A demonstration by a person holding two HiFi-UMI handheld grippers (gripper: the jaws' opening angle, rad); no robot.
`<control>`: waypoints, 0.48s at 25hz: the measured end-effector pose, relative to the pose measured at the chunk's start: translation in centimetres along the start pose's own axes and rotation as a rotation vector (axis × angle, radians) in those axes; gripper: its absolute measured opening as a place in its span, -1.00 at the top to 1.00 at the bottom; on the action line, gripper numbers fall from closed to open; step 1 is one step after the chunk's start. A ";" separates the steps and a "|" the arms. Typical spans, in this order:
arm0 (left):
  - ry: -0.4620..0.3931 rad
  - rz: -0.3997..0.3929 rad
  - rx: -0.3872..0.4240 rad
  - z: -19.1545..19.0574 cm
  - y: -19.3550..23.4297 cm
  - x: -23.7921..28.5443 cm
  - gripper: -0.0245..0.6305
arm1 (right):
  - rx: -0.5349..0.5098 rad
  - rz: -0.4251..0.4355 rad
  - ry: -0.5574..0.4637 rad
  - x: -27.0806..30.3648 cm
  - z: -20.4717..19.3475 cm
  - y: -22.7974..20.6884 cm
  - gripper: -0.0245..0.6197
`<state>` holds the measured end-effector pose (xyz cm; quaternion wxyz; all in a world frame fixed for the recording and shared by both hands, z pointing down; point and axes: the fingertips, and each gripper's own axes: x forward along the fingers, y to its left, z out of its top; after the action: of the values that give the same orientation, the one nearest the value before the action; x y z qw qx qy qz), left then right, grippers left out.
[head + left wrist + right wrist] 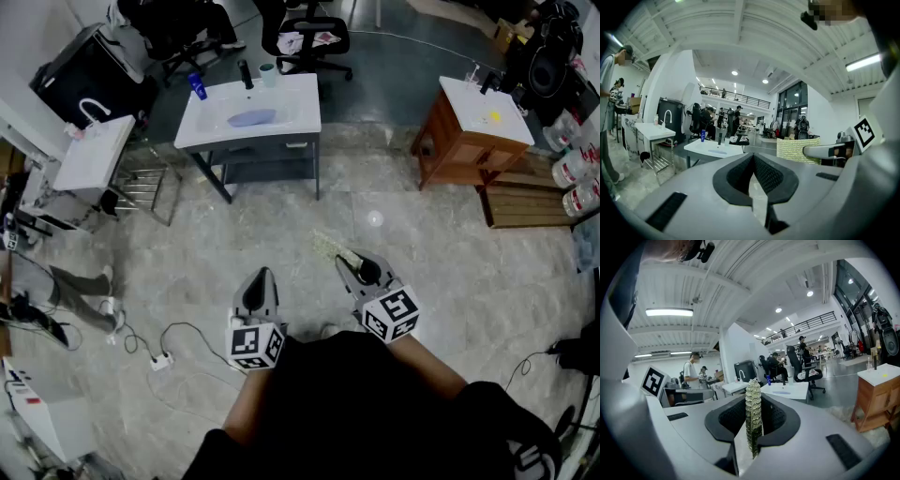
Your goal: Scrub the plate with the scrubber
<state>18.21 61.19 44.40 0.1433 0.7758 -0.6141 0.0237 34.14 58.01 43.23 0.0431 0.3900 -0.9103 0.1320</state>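
Bottle and cup stand beyond plate in sink.

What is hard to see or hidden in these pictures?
Plate: head view, a far bluish shape in the sink, too small to judge clean or dirty.
Scrubber: right gripper view shows only its thin edge; the right tool covers its sides.
Blue bottle: head view, label too small to read.

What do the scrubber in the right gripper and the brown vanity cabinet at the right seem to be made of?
The scrubber, held in the right gripper, is likely synthetic mesh with metallic thread, pale gold and glittery: its knobbly weave sparkles under the lights. The cabinet is probably wood or wood veneer, reddish-brown with a satin look; it is too far away to make out any grain.
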 end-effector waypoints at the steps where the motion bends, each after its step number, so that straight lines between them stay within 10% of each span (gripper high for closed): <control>1: -0.001 0.000 0.002 0.0 -0.1 0.2 0.91 | -0.003 0.002 -0.002 0.0 0.1 -0.3 0.76; 12: 0.028 0.042 -0.013 -1.4 1.0 0.3 0.91 | 0.065 0.018 0.014 0.9 -1.6 -1.4 0.74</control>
<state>17.51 61.02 46.04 0.1564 0.7614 -0.6283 0.0335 34.51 56.92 45.24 0.0358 0.3821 -0.9086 0.1648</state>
